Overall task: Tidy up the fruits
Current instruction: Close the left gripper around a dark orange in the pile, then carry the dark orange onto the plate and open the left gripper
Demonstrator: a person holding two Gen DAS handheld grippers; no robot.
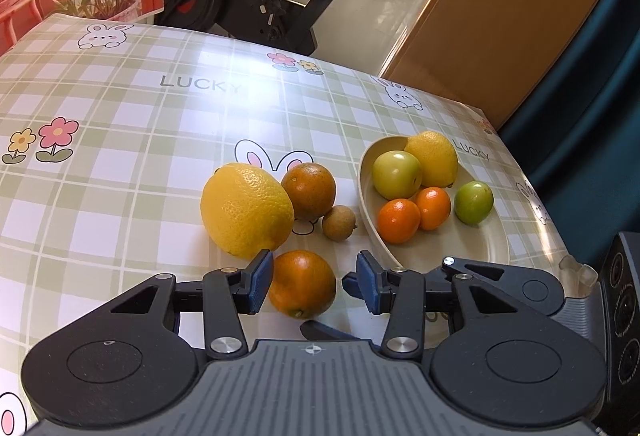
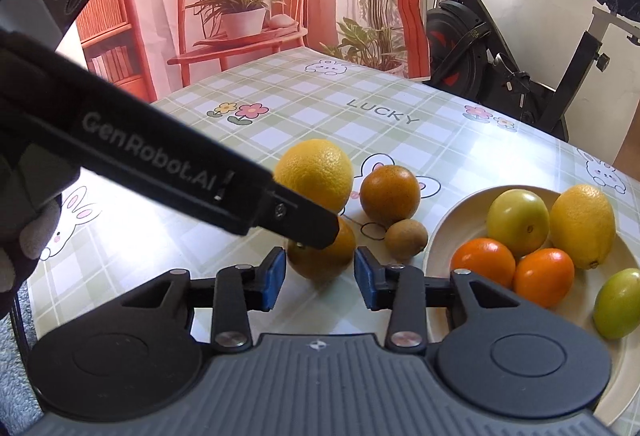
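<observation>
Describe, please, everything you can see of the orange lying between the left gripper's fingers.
The orange is round with dull, brownish-orange, finely pitted skin and a small stem scar low at the front. It rests on the checked tablecloth, nearest of the loose fruit, just in front of the large lemon. The left gripper straddles it: one blue pad looks to touch its side, the other stands clear. It is outside the bowl.

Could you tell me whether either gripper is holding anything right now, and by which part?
Nothing is gripped yet. The orange sits inside the left gripper: one pad touches its side, the other stands clear. The right gripper is empty.
</observation>
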